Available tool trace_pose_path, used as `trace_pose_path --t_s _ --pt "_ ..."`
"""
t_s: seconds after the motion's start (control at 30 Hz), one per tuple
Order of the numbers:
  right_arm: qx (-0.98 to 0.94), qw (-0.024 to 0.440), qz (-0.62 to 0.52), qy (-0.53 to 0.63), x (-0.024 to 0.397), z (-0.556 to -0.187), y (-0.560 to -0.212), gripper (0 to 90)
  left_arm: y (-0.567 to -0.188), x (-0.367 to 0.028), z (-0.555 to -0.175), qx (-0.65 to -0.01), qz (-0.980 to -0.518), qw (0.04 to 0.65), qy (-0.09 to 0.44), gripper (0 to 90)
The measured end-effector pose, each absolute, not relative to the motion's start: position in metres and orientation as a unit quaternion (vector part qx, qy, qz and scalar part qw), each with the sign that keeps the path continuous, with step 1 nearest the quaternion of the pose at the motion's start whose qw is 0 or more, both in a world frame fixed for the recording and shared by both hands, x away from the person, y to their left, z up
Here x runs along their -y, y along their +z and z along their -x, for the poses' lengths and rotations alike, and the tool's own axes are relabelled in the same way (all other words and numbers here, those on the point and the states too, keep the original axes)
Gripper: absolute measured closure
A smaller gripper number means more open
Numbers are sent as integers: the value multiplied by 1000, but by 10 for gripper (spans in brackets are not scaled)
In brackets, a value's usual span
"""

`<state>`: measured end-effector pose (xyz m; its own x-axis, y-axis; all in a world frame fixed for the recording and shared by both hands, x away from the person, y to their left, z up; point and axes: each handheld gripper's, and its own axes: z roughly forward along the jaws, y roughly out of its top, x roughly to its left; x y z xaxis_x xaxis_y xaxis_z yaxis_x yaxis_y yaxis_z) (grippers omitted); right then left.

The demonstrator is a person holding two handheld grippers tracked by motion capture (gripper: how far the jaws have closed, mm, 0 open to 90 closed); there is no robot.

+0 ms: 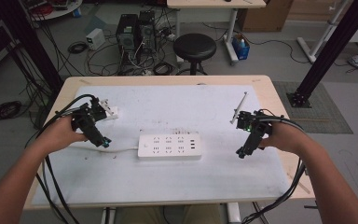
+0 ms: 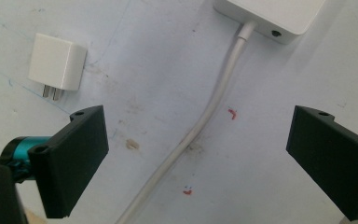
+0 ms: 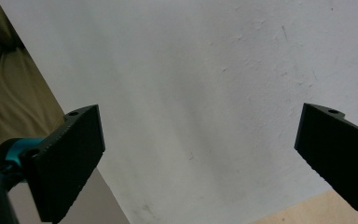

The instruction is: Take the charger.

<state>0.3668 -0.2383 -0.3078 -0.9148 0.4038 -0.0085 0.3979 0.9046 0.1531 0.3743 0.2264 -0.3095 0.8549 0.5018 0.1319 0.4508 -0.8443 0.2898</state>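
Start of a plugging job, as I judge it: nothing is picked up yet. My left claw [image 1: 103,141], at centre left of the high view, stands released with its jaws wide apart over the white mat [image 1: 223,172]; my right claw [image 1: 242,152], at centre right, is likewise released and empty. The power strip [image 1: 169,146] lies flat at the frame's centre, long axis running left to right, sockets facing up, its cord [image 2: 209,114] leaving the left end and passing beneath my left claw. The charger plug [image 2: 58,65] lies in the upper left of the left gripper view, well apart from the strip, prongs pointing toward the frame's bottom. The next move probably calls for swinging my left claw over the charger plug and closing across its flat sides.
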Motion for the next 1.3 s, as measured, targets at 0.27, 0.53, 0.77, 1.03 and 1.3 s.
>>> trace_pose_path --t_s 0.27,0.53,0.77,1.03,1.3 --pt "-975 20 -207 78 238 -366 -307 8 -306 -224 -383 -239 -957 126 107 54" --pt "-975 15 -206 81 237 -367 -306 8 -303 -224 -405 -186 -963 135 138 54" --pt "-974 17 -213 82 234 -369 -302 8 -303 -224 -431 -177 -965 145 130 54" --pt "-972 23 -215 92 234 -365 -296 8 -315 -229 -464 -169 -968 146 118 54" --pt "-969 25 -227 91 238 -363 -294 8 -341 -235 -497 -180 -971 126 94 54"
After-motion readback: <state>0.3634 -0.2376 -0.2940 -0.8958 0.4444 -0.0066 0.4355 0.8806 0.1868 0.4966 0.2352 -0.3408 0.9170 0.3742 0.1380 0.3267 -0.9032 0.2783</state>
